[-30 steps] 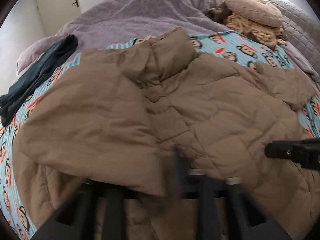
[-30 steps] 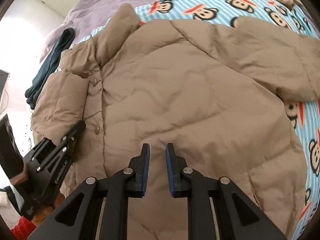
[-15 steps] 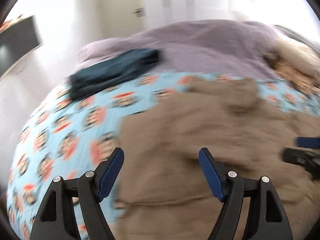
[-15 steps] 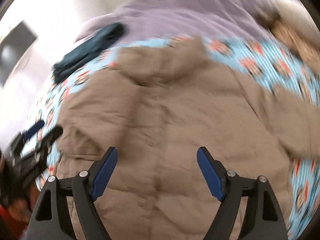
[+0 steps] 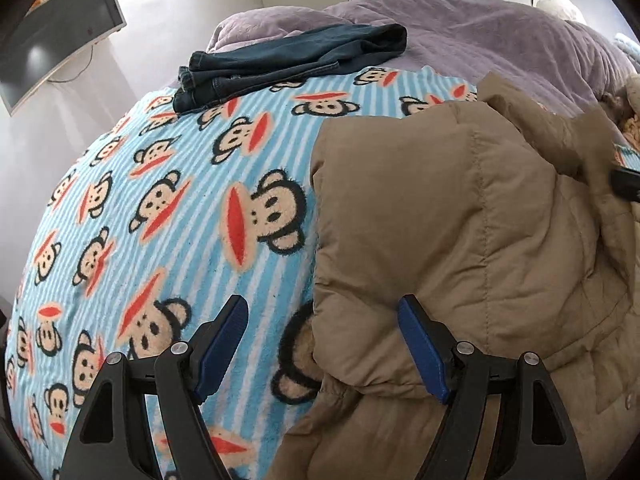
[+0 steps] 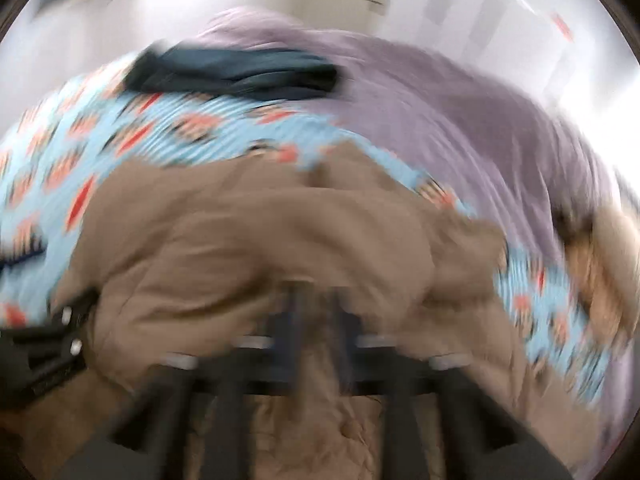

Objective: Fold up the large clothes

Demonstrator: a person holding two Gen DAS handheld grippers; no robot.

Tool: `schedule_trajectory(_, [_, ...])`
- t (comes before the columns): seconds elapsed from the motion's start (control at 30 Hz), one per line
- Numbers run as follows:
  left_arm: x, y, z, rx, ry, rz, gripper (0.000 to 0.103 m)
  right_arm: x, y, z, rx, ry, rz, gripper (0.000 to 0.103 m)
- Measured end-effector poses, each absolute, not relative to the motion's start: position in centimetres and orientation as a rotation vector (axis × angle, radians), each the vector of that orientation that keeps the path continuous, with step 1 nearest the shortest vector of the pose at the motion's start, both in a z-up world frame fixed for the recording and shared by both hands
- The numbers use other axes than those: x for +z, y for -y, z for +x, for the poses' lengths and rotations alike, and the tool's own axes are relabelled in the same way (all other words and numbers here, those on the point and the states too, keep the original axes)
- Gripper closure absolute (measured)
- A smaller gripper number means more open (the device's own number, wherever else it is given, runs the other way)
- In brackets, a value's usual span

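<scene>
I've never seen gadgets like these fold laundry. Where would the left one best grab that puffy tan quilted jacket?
Probably the folded left edge of the puffy tan quilted jacket, coming in from the monkey-print striped blanket side. That edge forms a thick, rounded roll lying clear of the blanket, and the open left gripper already straddles it, so its blue pads could close around the fold.

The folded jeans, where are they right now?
In the left wrist view the jeans lie at the top centre, straddling the monkey blanket and purple duvet, beyond the tan jacket.
</scene>
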State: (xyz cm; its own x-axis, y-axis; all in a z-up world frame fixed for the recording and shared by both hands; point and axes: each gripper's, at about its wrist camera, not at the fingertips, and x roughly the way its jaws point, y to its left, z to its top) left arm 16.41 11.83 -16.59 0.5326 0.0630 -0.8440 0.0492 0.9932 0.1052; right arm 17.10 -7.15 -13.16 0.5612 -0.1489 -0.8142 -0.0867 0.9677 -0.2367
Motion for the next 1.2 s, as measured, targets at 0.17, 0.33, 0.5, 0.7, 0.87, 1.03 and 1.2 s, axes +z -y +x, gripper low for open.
schedule_trajectory(0.17, [-17.2,-12.0,17.0,-0.015,-1.022,0.123,0.025,-12.8,17.2,15.5,-0.146,-1.011,0.158,0.099])
schedule_trajectory(0.33, [-14.9,-11.9,17.8,-0.03,-0.987,0.119,0.025,-16.0,22.1,12.9,-0.173,-1.135,0.376,0.098])
schedule_trajectory(0.5, [-12.1,-11.6,20.2,-0.03,-0.91,0.111,0.025,-17.1,26.6,10.3,-0.154,-1.117,0.713,0.073])
schedule_trajectory(0.7, [-14.2,-11.3,23.3,0.004,-0.977,0.095,0.025,-18.0,29.4,11.1,-0.063,-1.031,1.009,0.069])
schedule_trajectory(0.87, [-14.5,-10.9,22.4,-0.007,-0.986,0.105,0.025,-16.8,29.2,10.3,0.008,-0.968,1.072,0.004])
schedule_trajectory(1.03, [-14.2,-11.0,23.5,0.004,-0.988,0.103,0.025,-16.9,29.3,10.7,-0.045,-1.021,0.97,0.001])
schedule_trajectory(1.2, [-14.8,-10.4,24.1,-0.004,-0.999,0.091,0.025,-19.3,29.7,13.1,-0.1,-1.095,1.002,0.095])
